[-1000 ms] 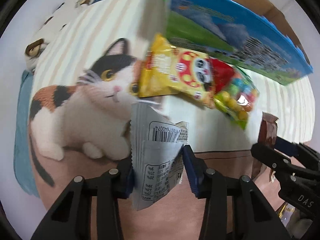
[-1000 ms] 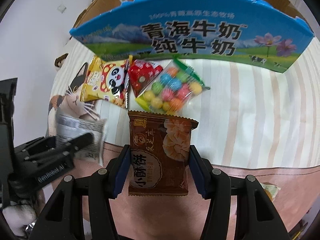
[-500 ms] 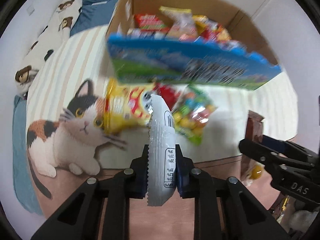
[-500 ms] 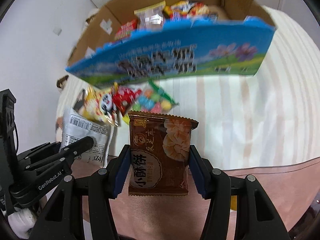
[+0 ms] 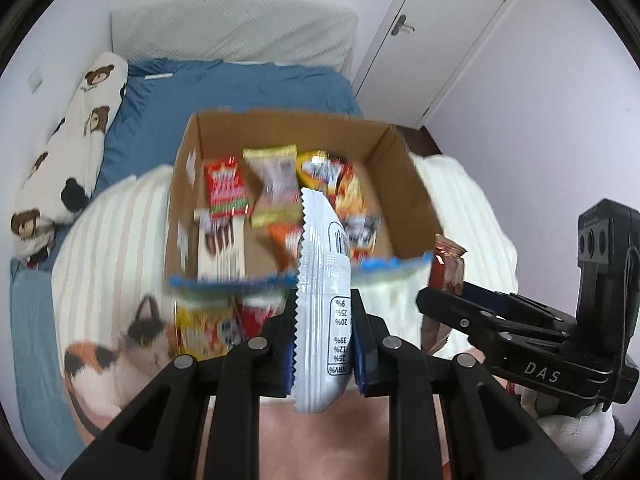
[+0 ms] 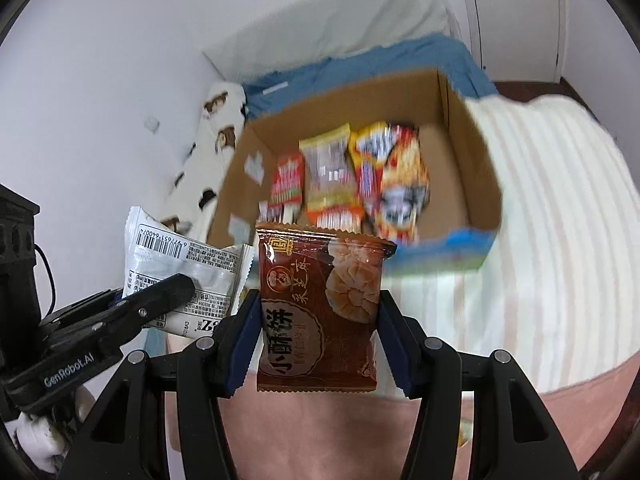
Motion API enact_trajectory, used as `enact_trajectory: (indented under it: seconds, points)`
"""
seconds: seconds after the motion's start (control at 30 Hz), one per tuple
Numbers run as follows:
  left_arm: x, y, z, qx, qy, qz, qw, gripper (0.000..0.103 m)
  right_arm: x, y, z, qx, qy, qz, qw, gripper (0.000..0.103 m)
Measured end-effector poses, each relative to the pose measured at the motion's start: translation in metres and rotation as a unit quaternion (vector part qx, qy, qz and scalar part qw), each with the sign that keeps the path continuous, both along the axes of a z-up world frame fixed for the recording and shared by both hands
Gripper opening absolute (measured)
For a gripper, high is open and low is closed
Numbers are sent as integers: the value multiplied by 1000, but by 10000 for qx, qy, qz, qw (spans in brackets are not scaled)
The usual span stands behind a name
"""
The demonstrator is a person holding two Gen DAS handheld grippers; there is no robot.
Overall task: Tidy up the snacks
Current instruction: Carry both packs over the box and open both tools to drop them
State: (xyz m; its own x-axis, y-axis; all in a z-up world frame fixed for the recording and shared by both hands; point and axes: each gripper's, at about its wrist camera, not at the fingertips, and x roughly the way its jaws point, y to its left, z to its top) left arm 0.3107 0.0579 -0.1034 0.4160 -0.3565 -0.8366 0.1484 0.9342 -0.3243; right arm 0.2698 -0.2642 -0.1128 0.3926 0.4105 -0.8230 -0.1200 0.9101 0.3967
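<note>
My left gripper [image 5: 322, 344] is shut on a white snack packet [image 5: 324, 300], held edge-on and raised in front of the open cardboard box [image 5: 200, 136]. My right gripper [image 6: 318, 344] is shut on a brown pastry packet [image 6: 320, 308], also raised before the box [image 6: 464, 152]. The box holds several snack packets [image 5: 272, 188]. The right gripper and its brown packet [image 5: 448, 276] show at the right of the left wrist view. The white packet [image 6: 180, 256] shows at the left of the right wrist view. A yellow panda packet [image 5: 204, 328] lies below the box front.
The box stands on a striped blanket [image 5: 116, 240] with a cat print [image 5: 120, 352]. A blue bed [image 5: 240, 88] with a bear-print pillow [image 5: 76, 136] lies behind. A white door [image 5: 440, 32] is at the back right.
Both grippers have risen with their packets, and the views have tilted up from the blanket to over the box's open top. The left packet turned edge-on.
</note>
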Motion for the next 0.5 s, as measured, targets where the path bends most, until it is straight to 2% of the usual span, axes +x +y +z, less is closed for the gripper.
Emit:
enact_trajectory:
  seconds: [0.1,0.2,0.4,0.5]
  points:
    - [29,0,11,0,-59,58,10000,19,28,-10,15,-175,-134,-79,9997,59]
    - [59,2,11,39,-24,138,9999,19,54,-20,18,-371,-147,-201,9990,59]
    - [109,-1,-10,212,244,191,9993,19,102,-33,-3,-800,26,-380,9961,59]
    - [126,-7,-29,300,546,135,9980,22,118,-39,-19,-868,222,-474,9948,60]
